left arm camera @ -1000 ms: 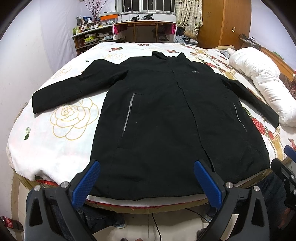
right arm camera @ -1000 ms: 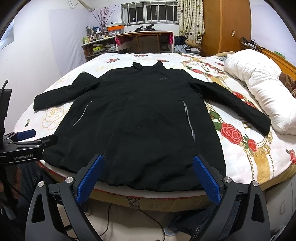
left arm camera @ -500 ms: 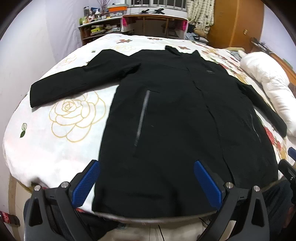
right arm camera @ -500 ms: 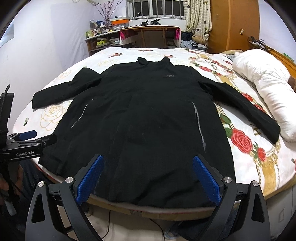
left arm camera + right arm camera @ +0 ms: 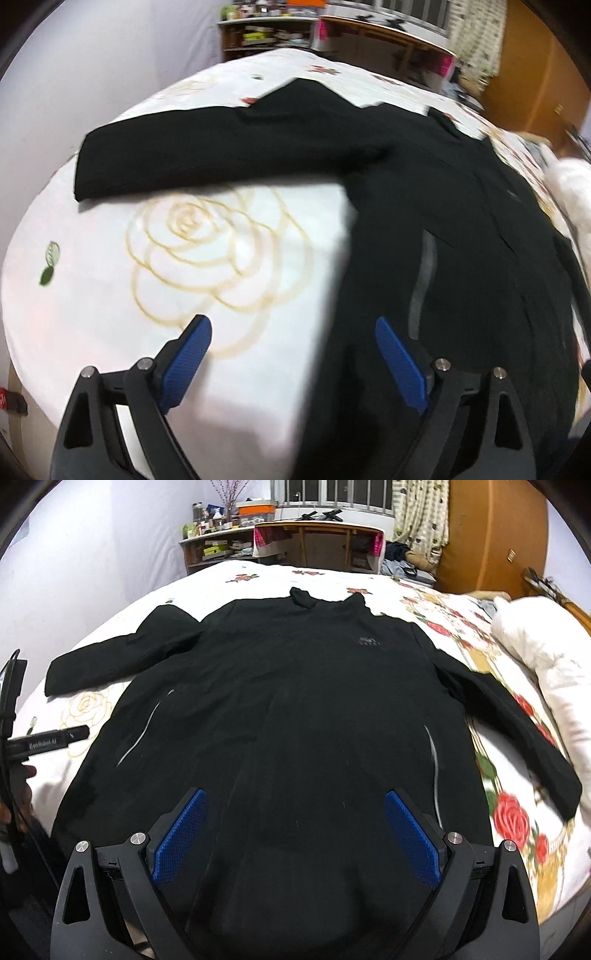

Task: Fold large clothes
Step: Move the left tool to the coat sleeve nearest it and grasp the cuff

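One black coat (image 5: 295,720) lies flat on the bed (image 5: 480,657), front side up. It is long and dark, with a stand-up collar (image 5: 325,600) at 12 o'clock and a small grey logo (image 5: 367,641) on the chest. It has two sleeves. One sleeve (image 5: 110,664) reaches out toward 9 o'clock, and the other sleeve (image 5: 517,731) reaches toward 3 o'clock. It has two grey pocket zips: one (image 5: 142,734) at about 9 o'clock on the body and one (image 5: 434,768) at about 3 o'clock. The hem hangs near the bed edge at 6 o'clock.

The bed sheet is white with red roses and one big gold rose (image 5: 207,251) under the 9 o'clock sleeve. One white pillow (image 5: 543,657) sits at 2 o'clock.

There are two grippers. The right gripper (image 5: 295,834) is spread wide above the coat's lower middle, with nothing pinched. The left gripper (image 5: 291,365) has its jaws closing, but they are wide apart. It hangs over the coat's side edge, one finger over the sheet and one over the coat. This view is blurry. Nothing is pinched.
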### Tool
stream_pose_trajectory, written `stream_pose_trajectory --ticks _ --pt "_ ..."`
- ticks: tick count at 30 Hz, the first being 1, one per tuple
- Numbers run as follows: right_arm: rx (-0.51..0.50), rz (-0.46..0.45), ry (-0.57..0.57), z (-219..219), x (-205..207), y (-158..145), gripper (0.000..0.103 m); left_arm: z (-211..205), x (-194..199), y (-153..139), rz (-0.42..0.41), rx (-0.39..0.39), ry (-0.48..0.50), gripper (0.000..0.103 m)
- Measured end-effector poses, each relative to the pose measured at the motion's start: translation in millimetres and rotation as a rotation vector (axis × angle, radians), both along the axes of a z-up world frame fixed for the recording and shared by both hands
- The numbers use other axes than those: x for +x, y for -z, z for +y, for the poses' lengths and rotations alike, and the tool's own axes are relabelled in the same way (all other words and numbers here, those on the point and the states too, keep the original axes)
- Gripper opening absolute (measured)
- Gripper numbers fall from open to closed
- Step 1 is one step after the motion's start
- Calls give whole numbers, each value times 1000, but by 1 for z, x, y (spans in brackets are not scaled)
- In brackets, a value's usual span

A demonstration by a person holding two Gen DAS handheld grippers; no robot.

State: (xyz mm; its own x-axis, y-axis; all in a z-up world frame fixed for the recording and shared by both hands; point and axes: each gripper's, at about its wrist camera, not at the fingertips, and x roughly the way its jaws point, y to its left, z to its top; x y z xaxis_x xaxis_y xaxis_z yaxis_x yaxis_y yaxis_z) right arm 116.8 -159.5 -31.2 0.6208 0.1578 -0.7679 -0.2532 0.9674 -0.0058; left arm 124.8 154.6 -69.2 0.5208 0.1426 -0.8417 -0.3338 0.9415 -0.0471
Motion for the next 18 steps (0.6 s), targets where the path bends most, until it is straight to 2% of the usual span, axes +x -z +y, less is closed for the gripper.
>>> stream_pose_trajectory --ticks 8,18 --pt "-21 -8 -5 22 37 7 97 70 28 9 -17 -40 -125 72" --pt "-53 20 -27 39 53 18 97 145 48 15 -75 -90 -302 70"
